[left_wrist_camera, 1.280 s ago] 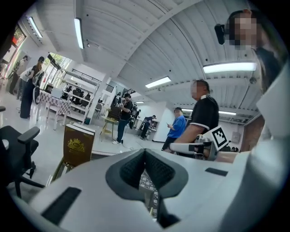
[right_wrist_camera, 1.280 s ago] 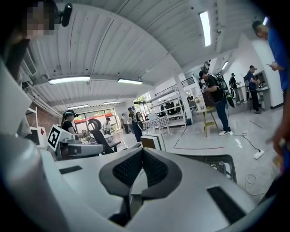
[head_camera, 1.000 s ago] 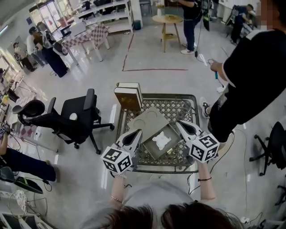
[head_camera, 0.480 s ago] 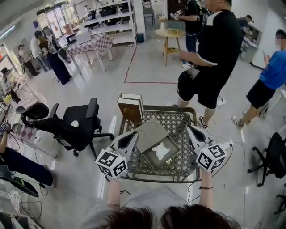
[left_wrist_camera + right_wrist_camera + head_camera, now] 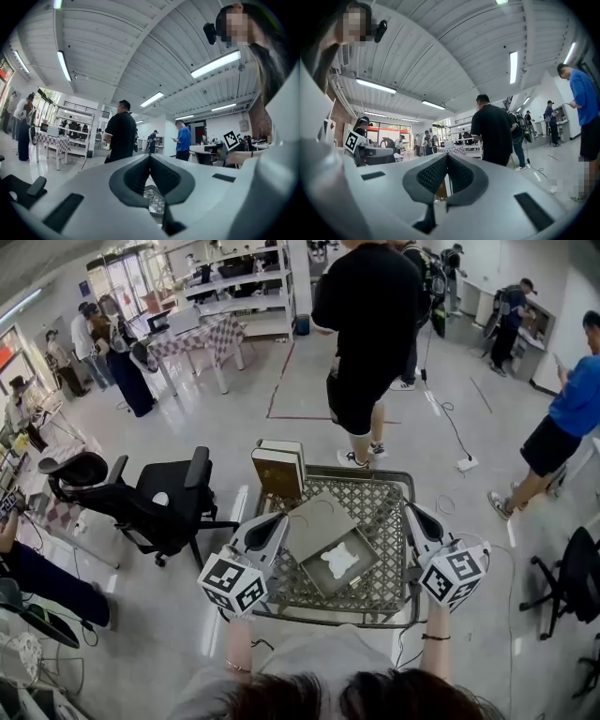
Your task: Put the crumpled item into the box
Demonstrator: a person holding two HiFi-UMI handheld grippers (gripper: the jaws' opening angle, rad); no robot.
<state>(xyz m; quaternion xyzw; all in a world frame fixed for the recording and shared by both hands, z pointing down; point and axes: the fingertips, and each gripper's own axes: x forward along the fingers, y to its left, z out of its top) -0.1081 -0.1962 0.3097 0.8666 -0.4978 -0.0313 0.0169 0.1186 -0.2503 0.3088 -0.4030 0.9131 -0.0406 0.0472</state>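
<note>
**Crumpled item lies in the box; both tongs closed and empty**

Head view: the white crumpled item [image 5: 339, 561] sits in the open box [image 5: 317, 518] on the lattice bench [image 5: 386, 491], between the left tongs [image 5: 279, 519] and the right tongs [image 5: 413, 513] and touching neither. It is a lumpy wad with no clear long axis. It looks light and soft, best pinched at a raised fold.
Left gripper view: jaws together, nothing between them.
Right gripper view: jaws together, nothing held.
</note>
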